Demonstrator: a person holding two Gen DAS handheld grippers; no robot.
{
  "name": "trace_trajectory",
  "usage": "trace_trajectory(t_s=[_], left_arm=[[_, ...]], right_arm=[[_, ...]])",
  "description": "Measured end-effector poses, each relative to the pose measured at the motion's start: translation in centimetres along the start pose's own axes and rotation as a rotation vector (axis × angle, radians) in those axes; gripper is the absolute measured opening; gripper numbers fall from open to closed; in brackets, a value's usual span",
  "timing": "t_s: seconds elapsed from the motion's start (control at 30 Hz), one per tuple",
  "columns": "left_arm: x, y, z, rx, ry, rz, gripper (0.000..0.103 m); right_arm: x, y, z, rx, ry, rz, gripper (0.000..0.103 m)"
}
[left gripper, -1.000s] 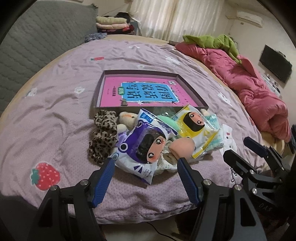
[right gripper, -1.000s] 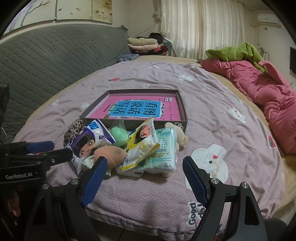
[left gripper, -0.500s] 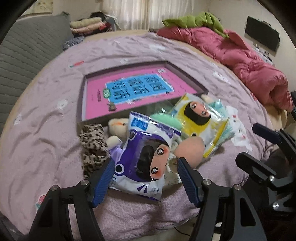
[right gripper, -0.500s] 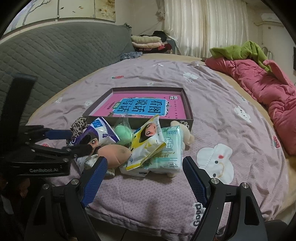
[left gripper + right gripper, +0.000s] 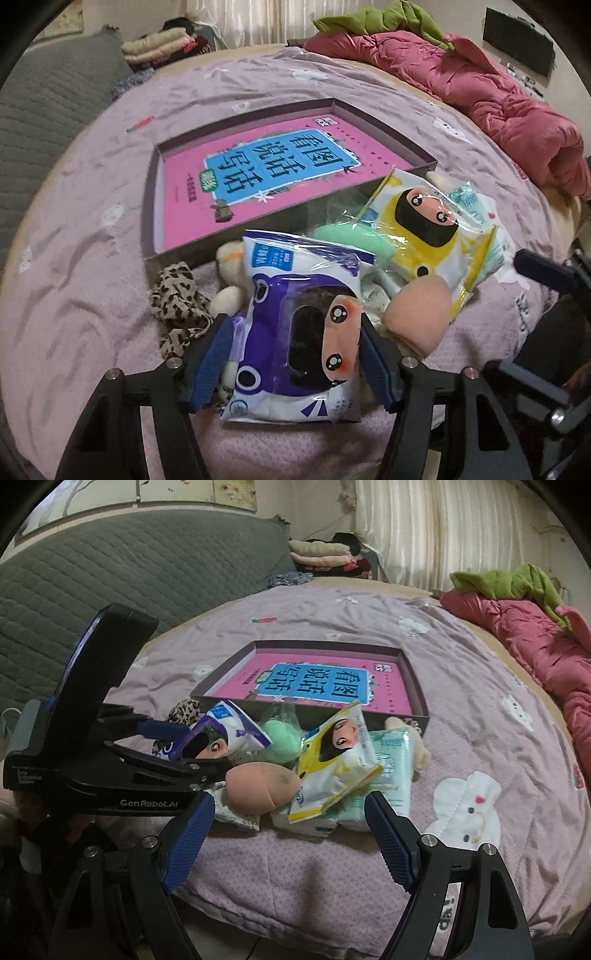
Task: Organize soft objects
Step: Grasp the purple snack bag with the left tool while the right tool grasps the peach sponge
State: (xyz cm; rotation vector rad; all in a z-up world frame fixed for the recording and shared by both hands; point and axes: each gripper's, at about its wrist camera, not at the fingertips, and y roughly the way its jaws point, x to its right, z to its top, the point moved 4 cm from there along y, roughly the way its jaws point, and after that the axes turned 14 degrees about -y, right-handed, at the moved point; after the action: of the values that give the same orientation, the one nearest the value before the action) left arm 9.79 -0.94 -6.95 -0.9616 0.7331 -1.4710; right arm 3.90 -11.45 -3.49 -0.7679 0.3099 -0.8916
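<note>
The room was dimly and evenly lit; pale daylight came through the curtains (image 5: 424, 531) at the back; shadows stayed soft; the plastic wrappers (image 5: 303, 332) showed small glare streaks; both views bulged fisheye-style, with black vignetted corners; detail was slightly soft and grainy throughout.

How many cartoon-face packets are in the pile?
2: the purple packet sits between the left gripper's closing jaws; the yellow packet lies beyond it, near the box. Others may be hidden underneath.

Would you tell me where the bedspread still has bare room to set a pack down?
Free: the bedspread right of the box, toward the pink quilt, and left of it toward the grey headboard. Crowded: the pile against the box's near wall.
</note>
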Motion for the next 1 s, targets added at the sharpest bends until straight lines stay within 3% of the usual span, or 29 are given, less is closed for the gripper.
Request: trace_trajectory(t_s=[0.3,0.63,0.77,1.0], left_arm=[[-1.9,0.3,1.3,-0.037,-0.084,-0.163,0.055],[-0.9,0.8,1.8,-0.055,-0.034,-0.174,0.054],[-0.4,0.8,1.8,-0.052,-0.014,-0.164,0.054],[-0.7,0.7,1.9,-0.049,-0.047,-0.189,0.05]], right_arm=[[-0.6,2.3,1.0,-0.009,-0.076,0.011,0.084],[0.0,5.2,1.6,-0.041,-0.065,0.052,0.083],[-0.5,6.0,1.5,-0.063,-0.09,0.085,0.057],[-0.1,6.0,1.6,-0.044,-0.07,0.099,0.051]])
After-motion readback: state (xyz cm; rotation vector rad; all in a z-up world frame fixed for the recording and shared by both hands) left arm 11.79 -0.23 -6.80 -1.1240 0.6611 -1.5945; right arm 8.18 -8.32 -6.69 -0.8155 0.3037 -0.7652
